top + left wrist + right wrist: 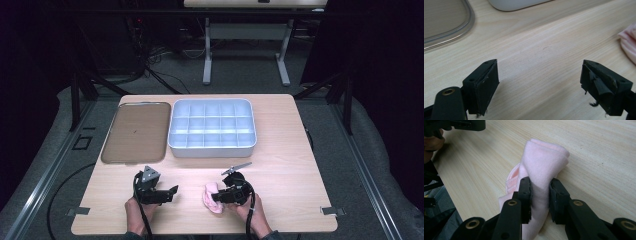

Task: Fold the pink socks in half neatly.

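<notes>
A pink cloth (210, 197) lies bunched near the table's front edge. My right gripper (218, 196) is shut on it; in the right gripper view the jaws pinch a fold of the pink cloth (544, 167) between them, right gripper (540, 185). My left gripper (171, 192) stands open to the cloth's left, low over bare wood. In the left gripper view its jaws are wide apart, left gripper (539, 72), with nothing between them, and the cloth's edge (629, 42) shows at the far right.
A white divided organiser box (212, 128) with several empty compartments stands at the table's back middle. A flat brownish lid or tray (136, 131) lies to its left, its rim (454, 32) close ahead of my left gripper. The table's front edge is close behind both hands.
</notes>
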`<state>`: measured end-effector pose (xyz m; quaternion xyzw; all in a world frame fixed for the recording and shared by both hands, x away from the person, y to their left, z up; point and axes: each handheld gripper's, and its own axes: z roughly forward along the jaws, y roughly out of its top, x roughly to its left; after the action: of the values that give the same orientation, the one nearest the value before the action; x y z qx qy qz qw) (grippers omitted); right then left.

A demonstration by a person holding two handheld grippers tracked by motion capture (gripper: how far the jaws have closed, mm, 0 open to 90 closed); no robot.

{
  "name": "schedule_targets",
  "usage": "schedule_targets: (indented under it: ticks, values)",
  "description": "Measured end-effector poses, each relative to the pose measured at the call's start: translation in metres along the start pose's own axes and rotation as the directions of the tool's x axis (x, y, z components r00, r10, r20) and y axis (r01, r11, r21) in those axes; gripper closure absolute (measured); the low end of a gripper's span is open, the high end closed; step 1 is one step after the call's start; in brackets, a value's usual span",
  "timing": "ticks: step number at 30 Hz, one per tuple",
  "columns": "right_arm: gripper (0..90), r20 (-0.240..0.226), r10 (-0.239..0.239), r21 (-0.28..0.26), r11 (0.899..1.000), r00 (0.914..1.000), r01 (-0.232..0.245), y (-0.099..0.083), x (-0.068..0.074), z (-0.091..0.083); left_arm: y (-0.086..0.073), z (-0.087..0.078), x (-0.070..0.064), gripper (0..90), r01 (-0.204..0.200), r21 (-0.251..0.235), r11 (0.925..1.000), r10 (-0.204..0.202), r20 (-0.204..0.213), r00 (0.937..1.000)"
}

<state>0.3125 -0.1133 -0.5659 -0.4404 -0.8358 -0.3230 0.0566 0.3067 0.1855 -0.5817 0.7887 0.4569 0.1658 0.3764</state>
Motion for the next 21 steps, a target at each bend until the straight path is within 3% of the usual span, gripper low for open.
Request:
schedule_targets:
  ticks: [5, 10, 21]
  values:
    - [73.6, -0.021, 0.000, -0.007, 1.000, 0.9998, 0.000, 0.0001, -0.0035, 0.0008, -0.0016, -0.0005, 0.0041, 15.4, -0.032, -0.042, 0.9986, 0.030, -0.043, 0.9986]
    - [73.6, -0.027, 0.004, -0.023, 1.000, 0.9996, -0.005, -0.0020, -0.0039, 0.0011, -0.0038, 0.0050, 0.0063, 14.7, -0.055, -0.008, 0.9985, 0.054, -0.043, 0.9976]
    - [74.8, -0.001, -0.018, -0.052, 0.998, 0.9998, 0.018, -0.0053, 0.0003, 0.0010, -0.0036, 0.0093, 0.0056, 15.3, -0.050, 0.013, 0.9986, 0.051, -0.068, 0.9964]
